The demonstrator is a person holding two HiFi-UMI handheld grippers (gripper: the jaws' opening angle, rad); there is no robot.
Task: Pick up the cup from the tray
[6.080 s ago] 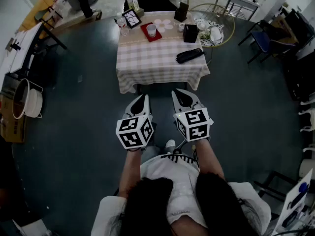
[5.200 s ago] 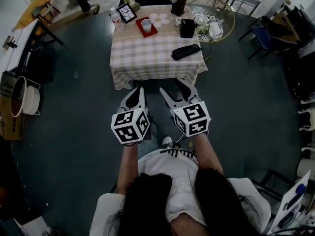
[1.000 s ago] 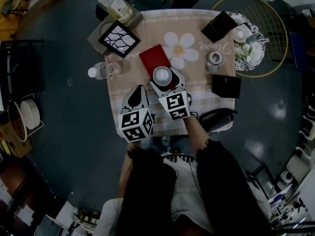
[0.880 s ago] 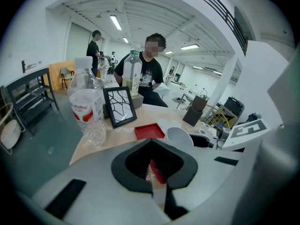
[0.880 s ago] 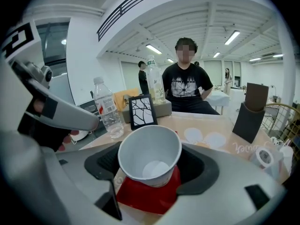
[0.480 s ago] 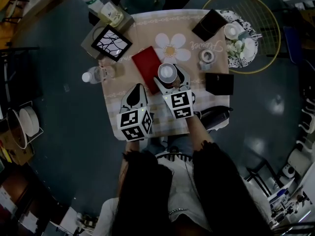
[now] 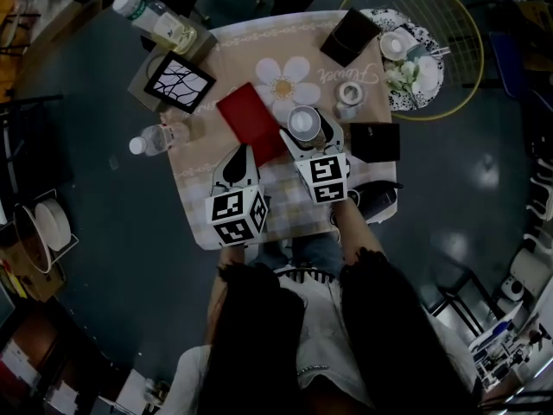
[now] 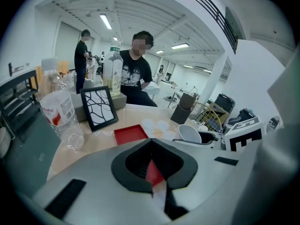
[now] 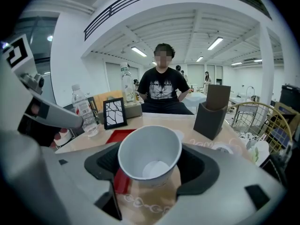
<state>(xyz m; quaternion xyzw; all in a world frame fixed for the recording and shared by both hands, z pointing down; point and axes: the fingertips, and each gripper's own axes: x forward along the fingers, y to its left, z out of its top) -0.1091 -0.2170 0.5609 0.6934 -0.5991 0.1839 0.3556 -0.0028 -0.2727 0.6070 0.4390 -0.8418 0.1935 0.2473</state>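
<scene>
A white paper cup (image 7: 303,121) is clamped between the jaws of my right gripper (image 7: 304,130), held above the table just right of the red tray (image 7: 249,119). In the right gripper view the cup (image 9: 150,156) tilts its open mouth toward the camera, a jaw pressing on each side. The tray (image 9: 117,136) lies behind it to the left with nothing on it. My left gripper (image 7: 237,167) hovers over the table's near edge by the tray's near corner, its jaws together and holding nothing. From the left gripper view, the cup (image 8: 190,133) shows at the right.
On the table stand a water bottle (image 7: 160,137), a framed picture (image 7: 180,82), a black holder (image 7: 350,37), a black box (image 7: 373,142) and a small white ring (image 7: 350,92). A black pouch (image 7: 376,199) lies at the near right corner. A person (image 9: 164,86) sits across.
My right gripper has carried the cup off the red tray and a little to the right. The left gripper has kept its place beside it.
</scene>
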